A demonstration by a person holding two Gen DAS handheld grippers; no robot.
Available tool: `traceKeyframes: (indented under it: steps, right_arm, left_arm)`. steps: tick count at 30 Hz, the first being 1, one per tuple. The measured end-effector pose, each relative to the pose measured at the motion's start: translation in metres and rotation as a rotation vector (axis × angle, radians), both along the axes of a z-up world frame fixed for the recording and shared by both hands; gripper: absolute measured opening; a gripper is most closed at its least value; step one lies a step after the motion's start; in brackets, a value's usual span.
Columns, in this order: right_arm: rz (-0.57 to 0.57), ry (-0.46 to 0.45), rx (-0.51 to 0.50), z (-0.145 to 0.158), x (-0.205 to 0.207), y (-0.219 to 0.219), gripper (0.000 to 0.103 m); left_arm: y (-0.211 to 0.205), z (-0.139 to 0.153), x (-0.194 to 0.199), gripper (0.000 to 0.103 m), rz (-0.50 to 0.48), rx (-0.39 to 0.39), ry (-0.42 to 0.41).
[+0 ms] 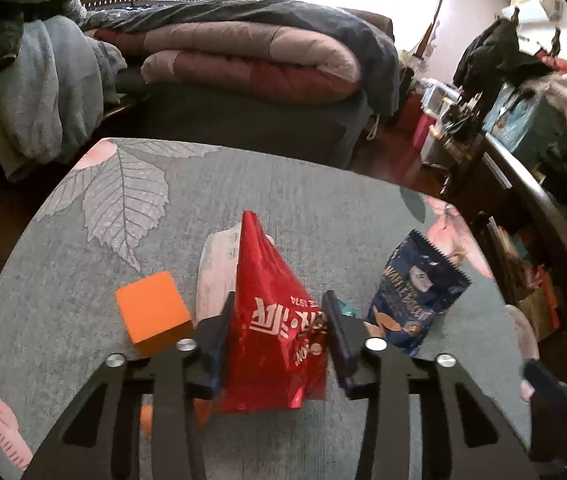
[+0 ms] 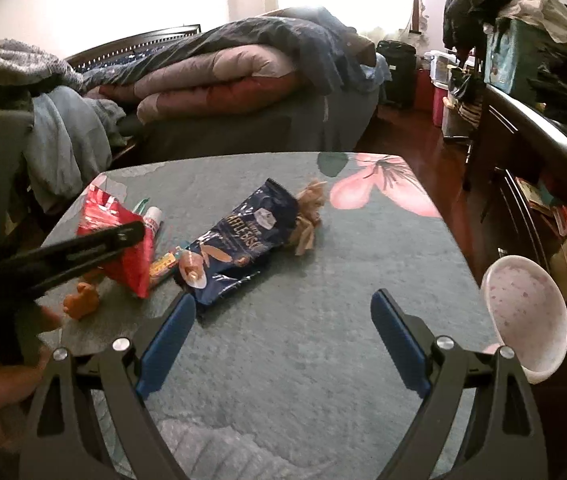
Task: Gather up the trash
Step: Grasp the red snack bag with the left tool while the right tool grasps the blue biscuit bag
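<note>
left fingers (image 1: pixel 219 332) pinch the red bag (image 1: pixel 273 320) from both sides, the left gripper (image 1: pixel 279 334) closed on it near the table's (image 1: pixel 63 280) left part. orange block (image 1: pixel 153 312) sits just left of that grip, a white wrapper (image 1: pixel 215 268) lies behind. right gripper (image 2: pixel 283 336) hangs wide open, empty, over bare cloth with plenty of room. blue bag (image 2: pixel 239 240) lies just ahead of its left finger, middle of the table, well in from the far edge. pink bowl (image 2: pixel 527 312) tips at the right edge, close beside the right finger.
</note>
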State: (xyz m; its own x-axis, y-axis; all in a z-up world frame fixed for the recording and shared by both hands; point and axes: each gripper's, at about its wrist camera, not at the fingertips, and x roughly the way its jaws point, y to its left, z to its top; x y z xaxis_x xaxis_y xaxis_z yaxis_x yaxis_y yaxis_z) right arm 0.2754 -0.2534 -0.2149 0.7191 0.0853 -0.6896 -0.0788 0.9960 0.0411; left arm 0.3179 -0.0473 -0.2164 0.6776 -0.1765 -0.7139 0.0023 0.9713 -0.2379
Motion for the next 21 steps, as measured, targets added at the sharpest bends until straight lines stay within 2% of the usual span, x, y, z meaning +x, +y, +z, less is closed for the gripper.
traceKeyframes:
  steps: [2, 5, 10, 16, 17, 18, 19, 21]
  right_arm:
    - [0.007, 0.018, 0.002, -0.004, 0.008, 0.007, 0.09]
    - [0.014, 0.052, 0.005, -0.013, 0.021, 0.017, 0.09]
    - [0.03, 0.129, 0.023, -0.029, 0.044, 0.033, 0.09]
    - [0.045, 0.162, 0.004, -0.039, 0.061, 0.051, 0.088]
    - [0.048, 0.161, -0.006, -0.04, 0.063, 0.055, 0.086]
    - [0.051, 0.166, -0.016, -0.041, 0.065, 0.058, 0.077]
    - [0.048, 0.165, -0.044, -0.042, 0.067, 0.062, 0.074]
    - [0.057, 0.154, -0.051, -0.042, 0.068, 0.066, 0.058]
  left_arm:
    - [0.01, 0.007, -0.008, 0.031, 0.002, -0.041, -0.023]
    - [0.022, 0.016, -0.018, 0.031, 0.02, -0.064, -0.052]
    - [0.041, 0.031, -0.035, 0.031, 0.056, -0.043, -0.098]
    - [0.053, 0.035, -0.043, 0.031, 0.058, -0.052, -0.114]
    - [0.055, 0.035, -0.043, 0.031, 0.057, -0.054, -0.115]
    - [0.056, 0.034, -0.043, 0.031, 0.057, -0.055, -0.113]
    - [0.057, 0.034, -0.044, 0.031, 0.057, -0.056, -0.112]
    - [0.058, 0.032, -0.044, 0.031, 0.055, -0.062, -0.11]
